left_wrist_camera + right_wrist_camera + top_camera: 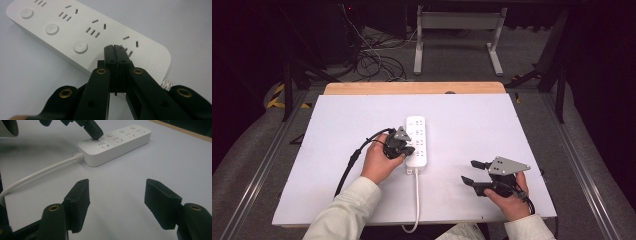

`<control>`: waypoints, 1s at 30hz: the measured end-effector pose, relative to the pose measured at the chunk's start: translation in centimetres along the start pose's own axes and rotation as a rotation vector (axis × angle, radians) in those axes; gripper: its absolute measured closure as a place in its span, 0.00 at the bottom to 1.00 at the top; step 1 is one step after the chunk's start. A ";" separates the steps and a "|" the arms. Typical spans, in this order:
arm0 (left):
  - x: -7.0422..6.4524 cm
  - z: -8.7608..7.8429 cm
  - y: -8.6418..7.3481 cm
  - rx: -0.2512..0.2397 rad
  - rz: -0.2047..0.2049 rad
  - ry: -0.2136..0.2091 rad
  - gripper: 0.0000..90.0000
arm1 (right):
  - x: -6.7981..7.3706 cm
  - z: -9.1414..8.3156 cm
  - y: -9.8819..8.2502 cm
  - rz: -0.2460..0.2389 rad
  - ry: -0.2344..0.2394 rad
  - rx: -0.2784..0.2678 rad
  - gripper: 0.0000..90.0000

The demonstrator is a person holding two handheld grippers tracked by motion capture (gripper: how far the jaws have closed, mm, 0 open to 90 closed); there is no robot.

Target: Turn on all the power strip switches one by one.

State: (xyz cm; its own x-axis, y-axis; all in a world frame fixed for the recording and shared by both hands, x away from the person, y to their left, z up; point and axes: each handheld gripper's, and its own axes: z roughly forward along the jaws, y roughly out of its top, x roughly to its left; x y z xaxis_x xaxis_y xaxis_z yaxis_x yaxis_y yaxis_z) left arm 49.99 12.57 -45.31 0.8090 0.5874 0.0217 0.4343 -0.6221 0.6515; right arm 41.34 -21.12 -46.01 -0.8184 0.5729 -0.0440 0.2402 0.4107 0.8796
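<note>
A white power strip (416, 140) lies lengthwise in the middle of the white table, its white cable (416, 200) running off the near edge. My left gripper (404, 151) is shut with nothing between its jaws, and its closed tips rest on the strip's near end. In the left gripper view the joined tips (114, 47) sit on the strip (75, 32) where the nearest round button would be. My right gripper (469, 172) is open and empty, held low over the table at the near right. Its view shows the strip (117, 142) and the left gripper's tips (96, 135) ahead.
The white tabletop (337, 130) has a wooden strip (412, 88) along its far edge. Beyond it, tangled cables (372, 60) lie on the floor beside a white stand's legs (457, 40). Metal rails (582, 165) run along both sides of the table.
</note>
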 end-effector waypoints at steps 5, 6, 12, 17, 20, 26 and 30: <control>0.3 0.0 -0.1 0.002 -0.007 0.004 1.00 | 0.0 0.0 0.0 -0.002 0.002 0.001 0.42; 0.3 0.0 -0.1 0.001 -0.008 0.000 1.00 | 0.0 0.0 0.0 -0.002 0.001 0.001 0.42; 0.0 0.0 0.0 0.004 0.016 0.017 1.00 | -0.1 0.1 -0.1 -0.003 0.003 0.005 0.42; -1.0 0.2 0.4 0.036 0.084 0.082 1.00 | 0.0 0.1 -0.1 0.000 0.003 0.009 0.42; -0.9 0.2 0.4 0.038 0.070 0.075 1.00 | 0.0 0.2 -0.1 0.000 0.002 0.013 0.42; -1.0 0.2 0.4 0.043 0.069 0.078 1.00 | -0.1 0.2 -0.2 0.004 0.005 0.016 0.42; -0.8 -0.1 0.6 0.036 0.054 0.099 1.00 | 0.0 0.2 -0.1 0.000 0.009 0.016 0.42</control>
State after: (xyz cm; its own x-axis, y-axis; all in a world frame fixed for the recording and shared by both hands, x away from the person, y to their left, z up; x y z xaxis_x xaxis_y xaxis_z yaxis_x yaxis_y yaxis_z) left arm 49.61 11.77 -44.84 0.7891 0.5999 0.1320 0.4065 -0.6712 0.6198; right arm 41.46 -21.02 -46.25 -0.8229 0.5667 -0.0403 0.2480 0.4220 0.8720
